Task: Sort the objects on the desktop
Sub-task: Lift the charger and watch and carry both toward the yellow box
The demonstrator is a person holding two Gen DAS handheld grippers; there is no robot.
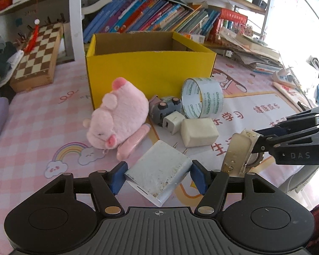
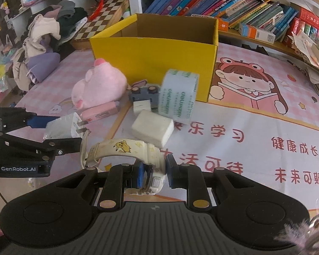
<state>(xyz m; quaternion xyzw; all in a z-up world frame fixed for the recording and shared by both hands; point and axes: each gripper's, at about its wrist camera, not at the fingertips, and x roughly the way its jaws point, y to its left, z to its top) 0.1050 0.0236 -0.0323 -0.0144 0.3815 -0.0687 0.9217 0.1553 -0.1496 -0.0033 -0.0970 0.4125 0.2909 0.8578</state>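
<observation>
My left gripper (image 1: 158, 176) is shut on a white two-prong charger (image 1: 159, 170), held lifted above the desk mat, prongs pointing away. My right gripper (image 2: 153, 175) is shut on a white watch (image 2: 125, 146) with a yellow cartoon on its strap; the strap arcs off to the left. From the left wrist, the right gripper (image 1: 254, 142) and watch (image 1: 237, 150) appear at the right. An open yellow box (image 1: 151, 70) stands behind. In front of it lie a pink plush pig (image 1: 119, 114), tape roll (image 1: 202, 97), grey toy car (image 1: 165, 108), small white plug cube (image 1: 173, 122), white block (image 1: 198, 131) and pink tube (image 1: 134, 144).
A chessboard case (image 1: 37, 55) leans at the back left beside piled clothes (image 2: 44, 34). Rows of books (image 1: 151, 14) fill the shelf behind the box, and stacked papers (image 1: 251, 48) lie at the right. A pink printed mat (image 2: 255, 127) covers the desk.
</observation>
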